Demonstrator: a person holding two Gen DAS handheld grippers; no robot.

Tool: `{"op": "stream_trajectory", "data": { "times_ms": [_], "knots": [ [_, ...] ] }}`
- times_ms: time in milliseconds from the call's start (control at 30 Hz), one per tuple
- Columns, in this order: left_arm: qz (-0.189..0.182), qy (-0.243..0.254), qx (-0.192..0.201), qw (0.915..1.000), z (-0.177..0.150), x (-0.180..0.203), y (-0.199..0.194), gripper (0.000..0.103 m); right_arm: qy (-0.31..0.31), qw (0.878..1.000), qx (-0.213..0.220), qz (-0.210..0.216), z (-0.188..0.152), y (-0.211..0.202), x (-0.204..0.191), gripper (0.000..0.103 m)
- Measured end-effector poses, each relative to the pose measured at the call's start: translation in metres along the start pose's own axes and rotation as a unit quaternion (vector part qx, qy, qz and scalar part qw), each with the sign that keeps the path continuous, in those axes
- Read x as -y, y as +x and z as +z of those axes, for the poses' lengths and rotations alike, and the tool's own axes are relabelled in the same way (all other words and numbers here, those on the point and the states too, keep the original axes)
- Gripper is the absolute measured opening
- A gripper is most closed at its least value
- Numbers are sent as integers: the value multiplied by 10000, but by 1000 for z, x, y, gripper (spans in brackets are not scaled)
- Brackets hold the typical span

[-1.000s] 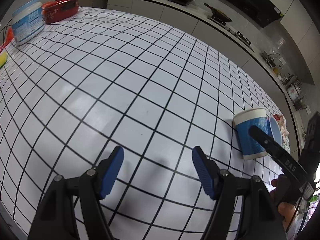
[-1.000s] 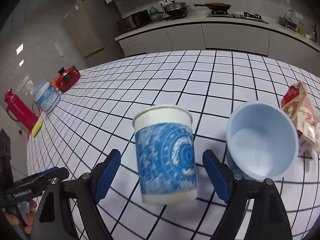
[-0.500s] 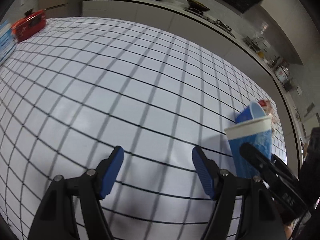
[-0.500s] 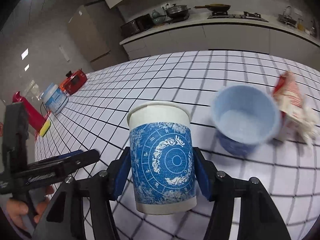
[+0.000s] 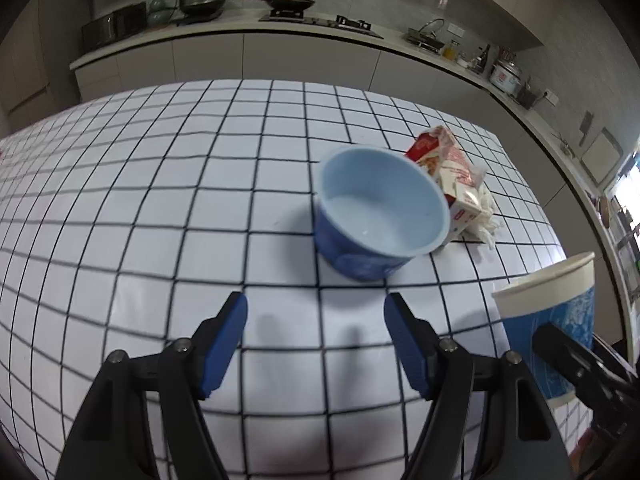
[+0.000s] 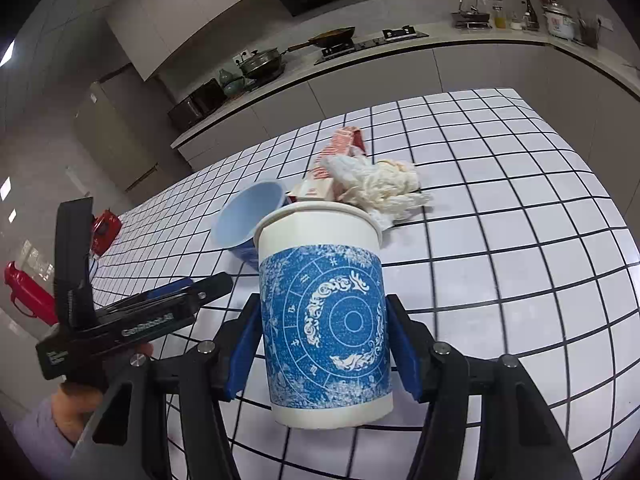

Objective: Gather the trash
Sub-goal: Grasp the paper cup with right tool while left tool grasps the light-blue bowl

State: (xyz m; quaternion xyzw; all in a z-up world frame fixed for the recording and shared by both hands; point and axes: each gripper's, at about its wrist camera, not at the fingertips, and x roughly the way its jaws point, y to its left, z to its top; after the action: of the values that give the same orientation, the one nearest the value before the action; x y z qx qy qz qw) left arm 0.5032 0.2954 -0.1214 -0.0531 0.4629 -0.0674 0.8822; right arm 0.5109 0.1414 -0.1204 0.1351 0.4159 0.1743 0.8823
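Swung toward the trash since a second ago, the left gripper (image 5: 316, 340) hangs open before the bowl (image 5: 380, 216). Right gripper (image 6: 322, 348), newly clamped on the cup (image 6: 324, 332), holds it lifted. Bowl, carton (image 6: 340, 152) and tissue (image 6: 380, 184) remain uncollected on the table (image 6: 520, 240).

1. The blue-patterned white paper cup (image 6: 325, 320) stands upright between the fingers of the right gripper (image 6: 324, 344).
2. The light-blue plastic bowl (image 5: 380, 212) lies ahead of the left gripper (image 5: 316, 344), on the white grid-lined table (image 5: 160, 200).
3. The red-and-white crushed carton (image 5: 448, 168) touches the bowl's right side.
4. The crumpled white tissue (image 6: 376, 184) lies against the carton.
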Motion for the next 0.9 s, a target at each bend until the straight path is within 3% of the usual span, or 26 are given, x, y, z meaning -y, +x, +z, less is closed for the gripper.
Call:
{"op": "stream_trajectory", "data": {
  "times_ms": [700,900],
  "knots": [
    [-248,556,156,9980,29,29,32,72,58,9999,104,125,19,21,10,62],
    [-425,554,412,9967,28,25,29,71,82,9998,134,132,16,21,10,62]
  ]
}}
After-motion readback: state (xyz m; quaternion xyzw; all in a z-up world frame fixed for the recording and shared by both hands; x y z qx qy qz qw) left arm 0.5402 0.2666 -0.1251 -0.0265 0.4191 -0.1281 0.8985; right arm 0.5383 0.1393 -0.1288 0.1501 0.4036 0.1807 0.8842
